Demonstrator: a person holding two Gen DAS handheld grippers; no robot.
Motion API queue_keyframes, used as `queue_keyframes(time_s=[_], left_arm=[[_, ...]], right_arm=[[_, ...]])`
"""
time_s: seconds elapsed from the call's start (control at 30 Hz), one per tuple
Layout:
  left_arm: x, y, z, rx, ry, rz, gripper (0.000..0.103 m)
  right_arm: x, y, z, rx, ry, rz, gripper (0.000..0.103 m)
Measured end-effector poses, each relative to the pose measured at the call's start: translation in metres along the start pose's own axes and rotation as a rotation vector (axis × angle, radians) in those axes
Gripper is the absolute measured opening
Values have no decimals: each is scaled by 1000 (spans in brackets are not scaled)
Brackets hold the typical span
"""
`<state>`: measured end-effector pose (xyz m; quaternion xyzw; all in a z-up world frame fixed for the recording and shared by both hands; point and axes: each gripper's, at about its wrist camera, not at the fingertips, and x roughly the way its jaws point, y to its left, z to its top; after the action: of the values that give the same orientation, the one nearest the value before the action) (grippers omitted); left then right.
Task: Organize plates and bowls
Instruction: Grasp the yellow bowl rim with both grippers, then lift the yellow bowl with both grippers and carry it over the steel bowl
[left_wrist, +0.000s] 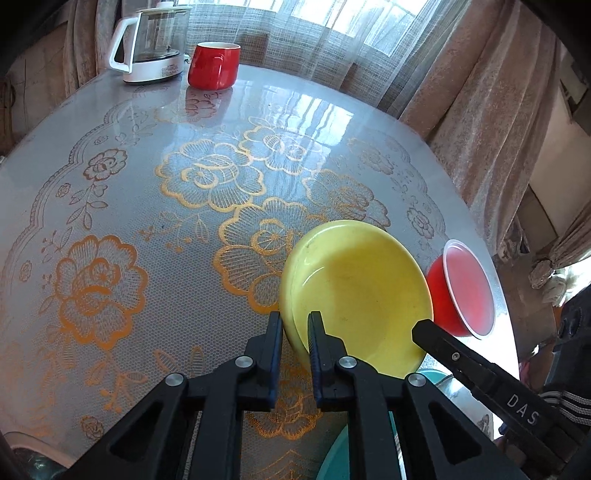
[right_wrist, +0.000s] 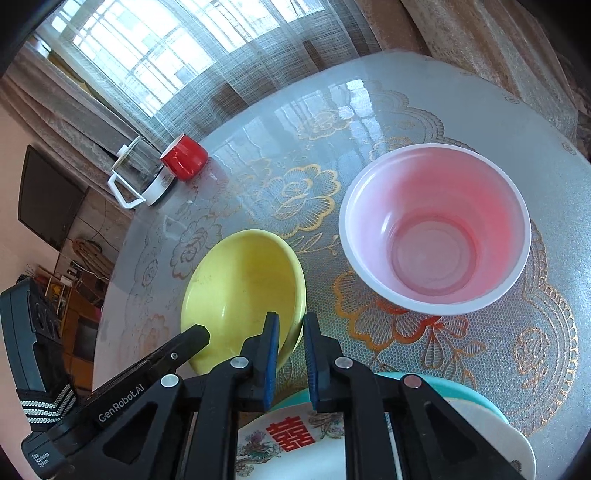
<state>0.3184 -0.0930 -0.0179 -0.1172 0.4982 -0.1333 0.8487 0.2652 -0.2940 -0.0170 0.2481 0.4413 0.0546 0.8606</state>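
Observation:
A yellow bowl (left_wrist: 362, 288) (right_wrist: 240, 280) is tilted just above the flowered table (left_wrist: 147, 206), held from two sides. My left gripper (left_wrist: 294, 325) is shut on its near-left rim, one finger inside and one outside. From the opposite side my right gripper (right_wrist: 290, 325) is shut on the rim as well. The left gripper (right_wrist: 195, 336) shows as a black finger at the bowl's left edge in the right wrist view. A red plastic bowl with a white inside (right_wrist: 436, 229) (left_wrist: 461, 291) stands upright just beyond the yellow one.
Under my grippers lies a white plate with a red character (right_wrist: 291, 435) on a teal plate (right_wrist: 465, 387). A red mug (left_wrist: 214, 64) and a glass kettle (left_wrist: 151, 44) stand at the table's far edge, by the curtains. The table's right edge runs close behind the red bowl.

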Motion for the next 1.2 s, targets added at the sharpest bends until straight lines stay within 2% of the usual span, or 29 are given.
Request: queue_keyframes(time_s=[0.37,0.7,0.87,1.2], left_arm=[[-72,14,-21,38,-107,-13,14],[-127,25,-48,38,-171,-26,14],[-141,32,-61,38,-190,-21,14],[-167,70,-92,-27,-204,-31,14]], right_arm=[[-26,24,-21,-31,-12,114,13],[-49,48,-47,-54,-27,194,13],[-56,59,-61,-67,-29,226,13],[-59,84,-87,-124,-6,287,13]])
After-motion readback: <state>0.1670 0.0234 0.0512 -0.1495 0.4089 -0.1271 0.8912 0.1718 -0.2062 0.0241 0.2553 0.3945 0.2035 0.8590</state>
